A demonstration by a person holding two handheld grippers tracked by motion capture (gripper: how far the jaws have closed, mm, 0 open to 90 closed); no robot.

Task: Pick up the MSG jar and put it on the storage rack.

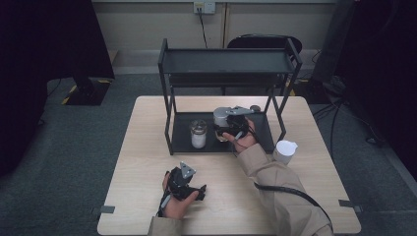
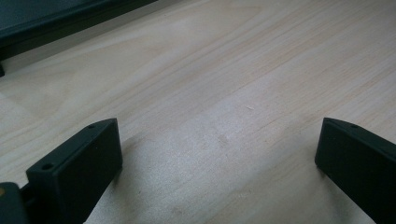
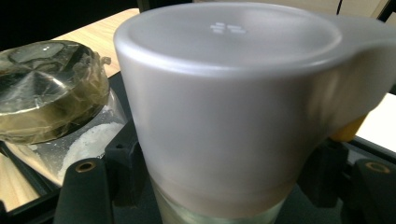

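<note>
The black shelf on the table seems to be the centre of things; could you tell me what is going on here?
A person works at the wooden table with a gripper in each hand. The right gripper is shut on a jar with a grey lid on the bottom tray of the black shelf, beside a glass jar of white powder. The left gripper rests open on the table. Another grey-lidded container stands right of the shelf.

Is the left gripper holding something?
No, the left gripper has its fingers wide apart over bare wooden table, with nothing between them.
</note>
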